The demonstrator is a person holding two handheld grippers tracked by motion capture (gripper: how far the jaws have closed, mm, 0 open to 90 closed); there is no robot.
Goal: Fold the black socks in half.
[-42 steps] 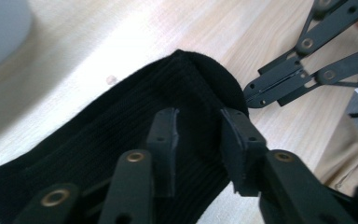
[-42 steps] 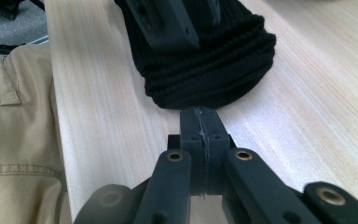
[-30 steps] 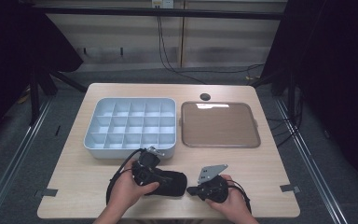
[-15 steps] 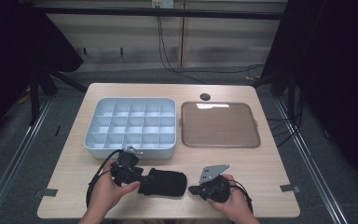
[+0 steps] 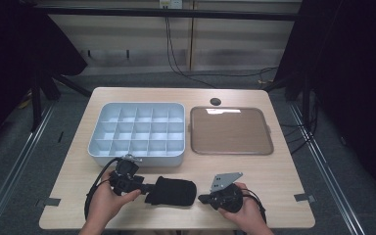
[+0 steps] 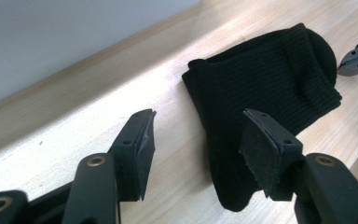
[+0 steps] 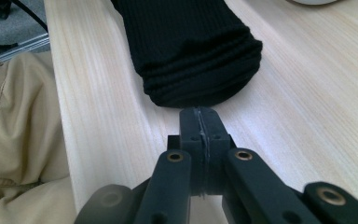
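A black sock (image 5: 172,191) lies flat on the wooden table (image 5: 284,171), close to the near edge and roughly midway between the near corners, just in front of the grey compartment box (image 5: 138,133). It stretches sideways along the table, with a gripper at either end.

The left gripper (image 5: 147,187) is held low over the table at the sock's left end. In the left gripper view its jaws stand apart at a middling width, and nothing is pinched between them. The pad (image 6: 262,151) on the right in that view hangs over the sock's edge, while the other pad (image 6: 142,151) is over bare wood; the near part of the sock (image 6: 265,84) runs up and away past the right pad rather than through the gap. I cannot tell whether the right pad rests on the cloth or just hovers above it.

The right gripper (image 5: 201,198) sits at the sock's other end, its jaws pressed tight together with nothing between them. In the right gripper view the closed tip (image 7: 199,122) points straight at the rounded, ribbed end of the sock (image 7: 191,51) and stands just short of it or barely touching; which of the two I cannot make out.

Beyond the sock, toward the far right corner, a brown tray (image 5: 231,131) lies beside the compartment box.
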